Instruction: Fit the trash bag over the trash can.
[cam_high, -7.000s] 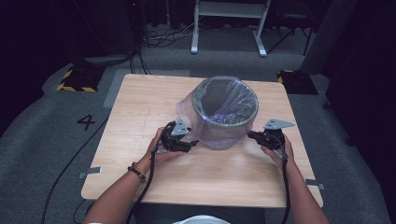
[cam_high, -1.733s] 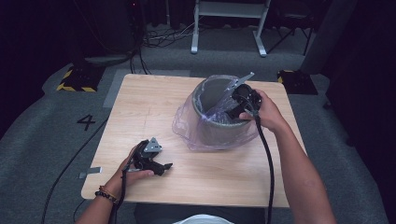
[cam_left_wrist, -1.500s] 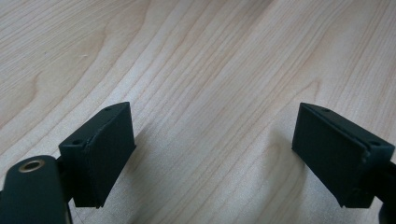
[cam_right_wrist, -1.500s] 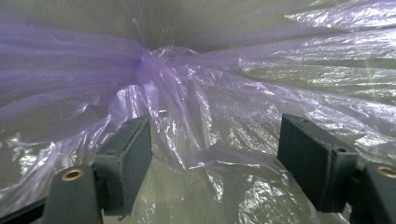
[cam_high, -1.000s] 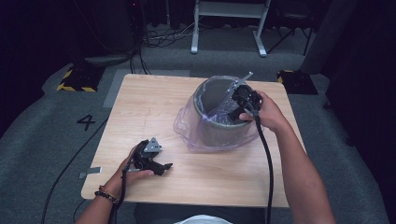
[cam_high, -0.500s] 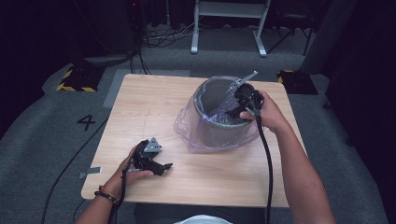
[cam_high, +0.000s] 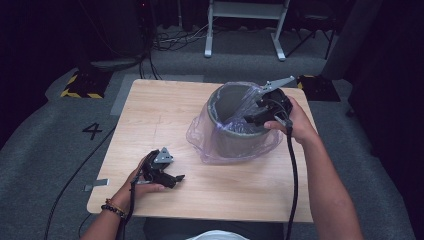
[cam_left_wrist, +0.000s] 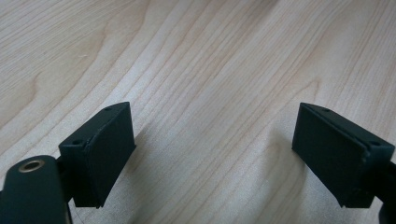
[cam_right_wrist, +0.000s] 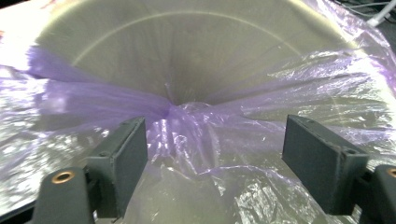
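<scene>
The right tool (cam_high: 252, 117) hung wide open over the bag-lined (cam_high: 200, 137) bin (cam_high: 235, 140), gripping nothing; the left tool (cam_high: 172, 179) rested open and empty on the bench (cam_high: 150, 110).

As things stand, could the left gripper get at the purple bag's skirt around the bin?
Probably yes. The left gripper rests open on the table, and bare wood lies between it and the purple bag bunched at the foot of the bin.
</scene>
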